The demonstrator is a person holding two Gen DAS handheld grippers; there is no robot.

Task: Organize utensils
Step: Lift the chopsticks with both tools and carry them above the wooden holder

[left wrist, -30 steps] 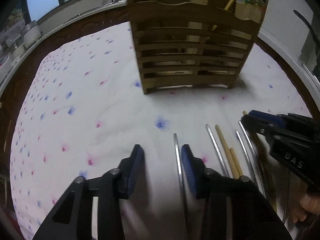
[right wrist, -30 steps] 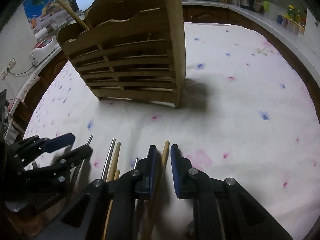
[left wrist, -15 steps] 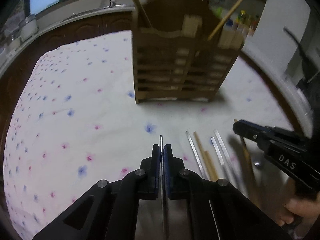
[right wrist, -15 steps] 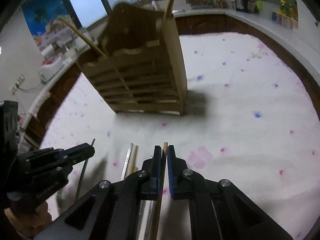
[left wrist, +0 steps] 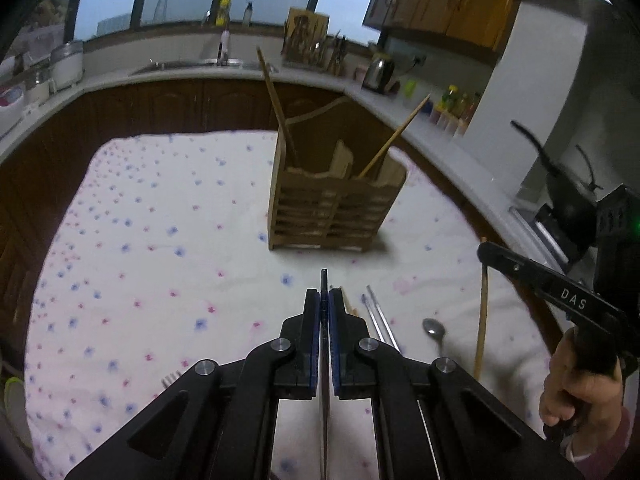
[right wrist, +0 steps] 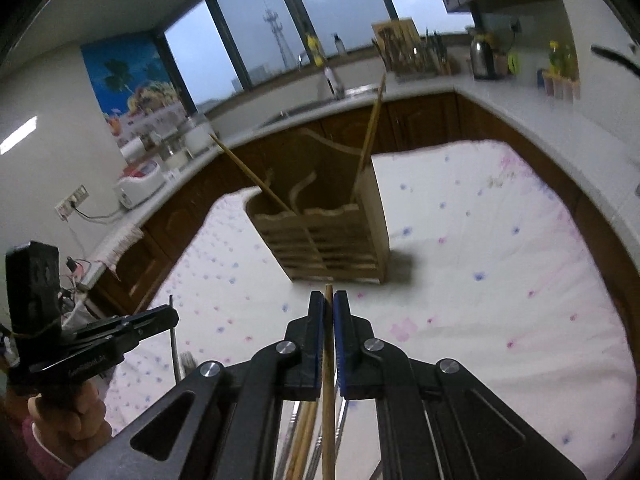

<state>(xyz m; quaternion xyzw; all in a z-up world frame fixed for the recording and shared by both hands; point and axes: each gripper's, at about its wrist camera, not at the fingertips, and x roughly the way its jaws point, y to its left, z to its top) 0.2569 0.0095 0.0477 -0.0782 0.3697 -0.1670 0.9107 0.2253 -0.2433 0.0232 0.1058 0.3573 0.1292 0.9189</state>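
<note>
Two sticks already stand in the wooden holder (left wrist: 336, 204), far ahead of the fingers. The left gripper (left wrist: 324, 300) pinches a thin metal stick (left wrist: 323, 278). The right gripper (right wrist: 329, 304) pinches a wooden stick (right wrist: 328, 292). Both point downward. A spoon (left wrist: 434, 330) and more sticks wait below.

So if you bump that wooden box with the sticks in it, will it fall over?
Probably not from a light bump. The wooden holder stands on a broad flat base on the tablecloth, so it should slide before it tips. But it looks tall and slatted, likely light, and two chopsticks lean out high above its rim, so a knock near the top might rock it.
</note>
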